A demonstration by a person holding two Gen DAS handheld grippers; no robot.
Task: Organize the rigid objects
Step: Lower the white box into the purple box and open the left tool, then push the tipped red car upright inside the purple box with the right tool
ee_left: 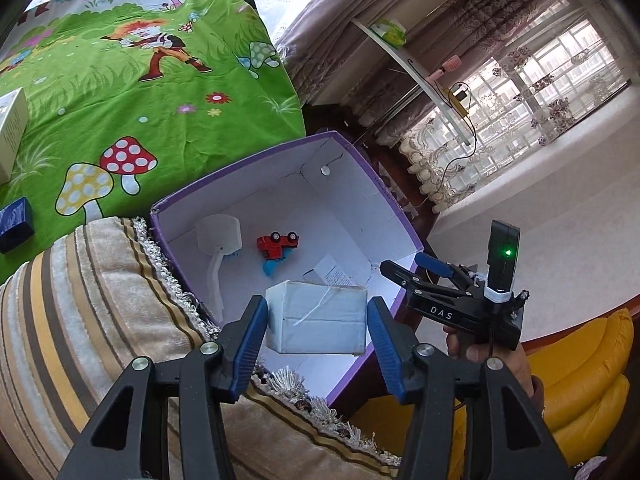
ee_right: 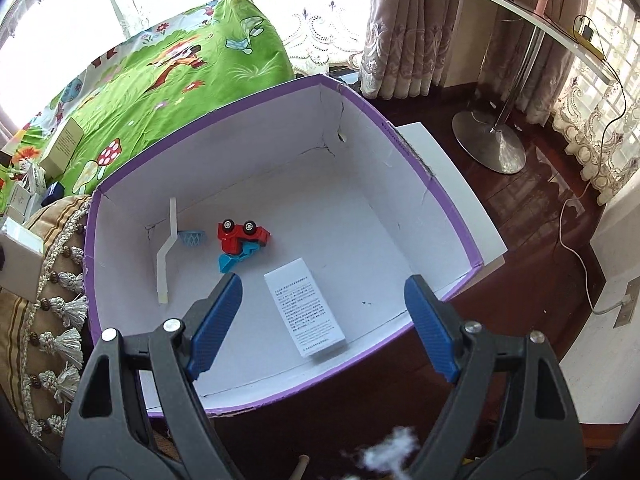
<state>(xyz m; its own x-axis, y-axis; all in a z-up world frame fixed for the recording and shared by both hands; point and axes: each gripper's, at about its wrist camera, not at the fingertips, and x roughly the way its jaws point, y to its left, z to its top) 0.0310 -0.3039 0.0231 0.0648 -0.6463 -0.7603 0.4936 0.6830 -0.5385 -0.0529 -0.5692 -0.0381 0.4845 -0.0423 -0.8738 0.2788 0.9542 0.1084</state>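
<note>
A purple bin with white inside stands beside the bed. Inside lie a white brush with blue bristles, a red and blue toy truck tipped over, and a flat white printed box. My left gripper is shut on a white cardboard box and holds it above the bin's near side. My right gripper is open and empty above the flat box; it also shows in the left wrist view.
A bed with a green cartoon sheet holds more white boxes and a dark blue box. A striped tasselled cushion lies next to the bin. A yellow cushion, a table stand and a cable are right.
</note>
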